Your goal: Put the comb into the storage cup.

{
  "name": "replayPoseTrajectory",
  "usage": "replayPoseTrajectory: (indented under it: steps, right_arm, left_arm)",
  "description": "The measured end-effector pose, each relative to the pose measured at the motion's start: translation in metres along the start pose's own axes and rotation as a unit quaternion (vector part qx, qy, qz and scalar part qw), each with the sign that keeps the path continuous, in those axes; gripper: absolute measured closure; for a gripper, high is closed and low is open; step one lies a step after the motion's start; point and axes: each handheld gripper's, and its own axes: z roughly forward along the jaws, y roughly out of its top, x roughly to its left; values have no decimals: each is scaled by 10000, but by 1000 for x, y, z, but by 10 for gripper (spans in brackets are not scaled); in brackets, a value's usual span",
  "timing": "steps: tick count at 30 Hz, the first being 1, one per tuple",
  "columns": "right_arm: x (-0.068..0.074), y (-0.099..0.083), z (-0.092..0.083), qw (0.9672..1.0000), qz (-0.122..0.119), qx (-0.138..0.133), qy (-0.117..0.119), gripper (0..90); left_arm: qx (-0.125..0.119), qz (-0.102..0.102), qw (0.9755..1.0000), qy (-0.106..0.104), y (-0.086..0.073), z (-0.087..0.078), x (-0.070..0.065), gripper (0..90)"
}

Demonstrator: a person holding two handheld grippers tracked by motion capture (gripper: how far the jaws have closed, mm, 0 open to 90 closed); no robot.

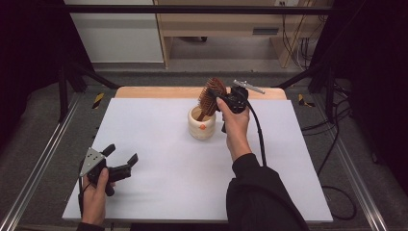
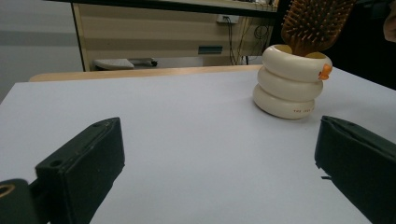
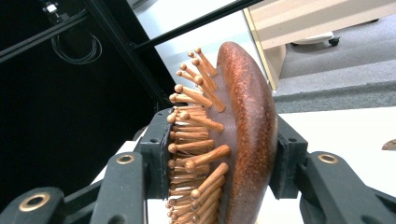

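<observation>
Presently, at the near left of the white table (image 1: 159, 159), the left gripper (image 1: 121, 155) rests low in the person's left hand (image 1: 96, 190), its grey three-cornered plate uppermost and its jaws spread wide apart with nothing between them; the left gripper view confirms this, showing bare table surface between the two black jaws. Towards the middle of the table, somewhat to the far side, stands a cream ribbed holder (image 1: 201, 126), upright, with a small orange ornament (image 1: 203, 127) on its front rim. A wooden hairbrush (image 1: 210, 96) stands in the holder with its handle end down inside the opening and its head leaning out above the rim; in the left gripper view the bristled face of the brush rises from the holder. Just to the right of the brush head, the right gripper (image 1: 222, 98) is held up by the person's right hand (image 1: 235, 126), dark sleeve below, and is clamped on the brush head: the right gripper view shows one pad pressed against the wooden bristle pegs and the other against the smooth rounded back. A black cable (image 1: 260, 134) trails from this gripper down towards the near right edge of the table.
</observation>
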Motion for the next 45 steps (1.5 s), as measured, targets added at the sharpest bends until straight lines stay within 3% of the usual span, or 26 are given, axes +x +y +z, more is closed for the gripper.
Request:
replayPoseTrajectory:
  steps: [10,45]
  right_arm:
    - [-9,-2,-4,9998,190,-50,1,512]
    - [-15,-4,-5,9995,311,-36,54,502]
  left_arm:
    - [-1,2,10000,4,0,0,0,16]
    - [10,-6,10000,16,0,0,0,16]
